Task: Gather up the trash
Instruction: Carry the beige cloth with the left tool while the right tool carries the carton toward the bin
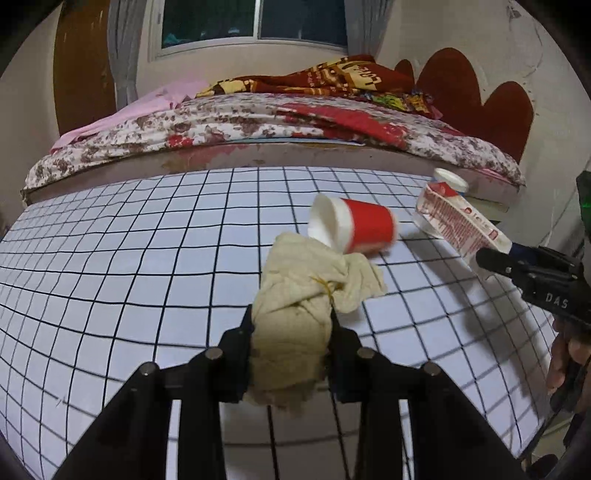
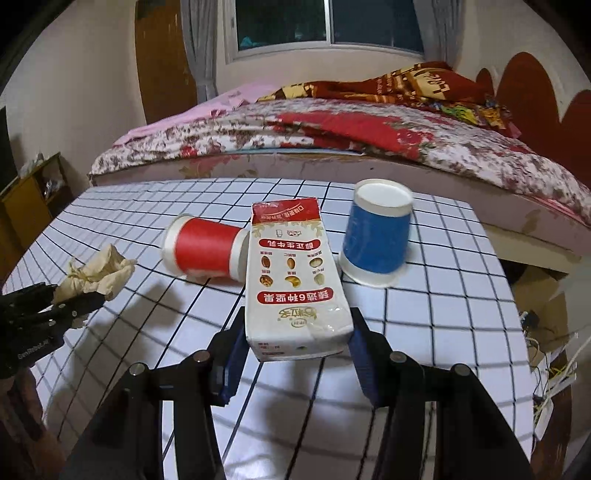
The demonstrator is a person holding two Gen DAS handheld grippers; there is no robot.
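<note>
Clamping a crumpled beige cloth (image 1: 295,306) between its black jaws, the left gripper (image 1: 293,325) holds the bundle just above the grid-patterned table (image 1: 129,258); a thin yellow thread or band shows in the folds; the same cloth (image 2: 96,271) appears at the left edge of the right wrist view, gripped by the left gripper (image 2: 66,301), whose body carries small white lettering too blurred to read with certainty. The right gripper (image 2: 297,332) is closed on a white and red milk carton (image 2: 293,280), its blue-padded jaws pressing the carton's lower sides; the carton is printed with red banners of Chinese characters, seen upside down, and small pictures of nuts; in the left wrist view the carton (image 1: 458,221) sticks out of the right gripper (image 1: 491,260), whose black body reads "DAS", with a person's fingers (image 1: 565,362) beneath it. Beyond the carton a red paper cup (image 2: 205,251) lies on its side on the table, touching or just beside the carton's left edge; a blue paper cup (image 2: 376,236) stands upside down just to the right. Behind the table runs a bed (image 2: 332,136) with a floral quilt, a red blanket with partly readable yellow lettering, and a window (image 2: 328,22) above.
</note>
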